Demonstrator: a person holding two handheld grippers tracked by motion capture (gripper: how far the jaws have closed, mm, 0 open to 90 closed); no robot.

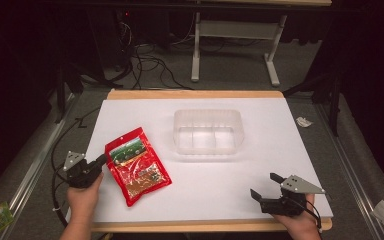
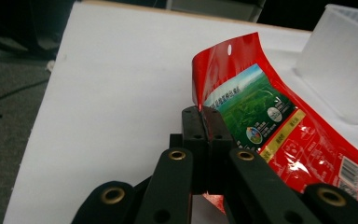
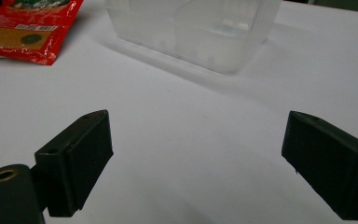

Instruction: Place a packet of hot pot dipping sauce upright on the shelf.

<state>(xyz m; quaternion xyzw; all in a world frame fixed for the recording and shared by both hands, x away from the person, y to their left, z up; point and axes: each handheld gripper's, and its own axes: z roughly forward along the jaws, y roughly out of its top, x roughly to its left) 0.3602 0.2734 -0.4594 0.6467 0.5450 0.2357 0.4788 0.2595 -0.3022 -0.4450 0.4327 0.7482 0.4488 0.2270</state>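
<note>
Red glossy foil snack pouch [image 1: 138, 166] lies flat on the white worktop [image 1: 205, 190], just right of the left tongs [image 1: 101, 160] in the high view; its left edge is pinched by those tongs. Clear plastic rectangular tub with inner dividers [image 1: 208, 131] sits beyond and to the right of the left tongs, apart from the pouch. Right tongs [image 1: 264, 187] rest near the front edge of the worktop, jaws spread, holding nothing, well apart from pouch and tub. Count here: one pouch, one tub, two tongs.

Left gripper view: left tongs [image 2: 205, 122] are clamped together on the thin side edge of the pouch [image 2: 270, 126], whose top corner with the hang hole curls up just past the jaw tips. The tub [image 2: 342, 65] stands ahead to the right. Risk, as a judgement: the bite is narrow and on slick foil, so a lift could let the pouch slip out or swing and twist; dragging it could knock the light tub.

Right gripper view: right tongs [image 3: 196, 163] are wide apart over bare worktop [image 3: 191, 126]. The tub [image 3: 191, 28] is straight ahead, the pouch [image 3: 28, 28] ahead to the left. Risk: a reach forward could shove the empty tub, since it looks light.
</note>
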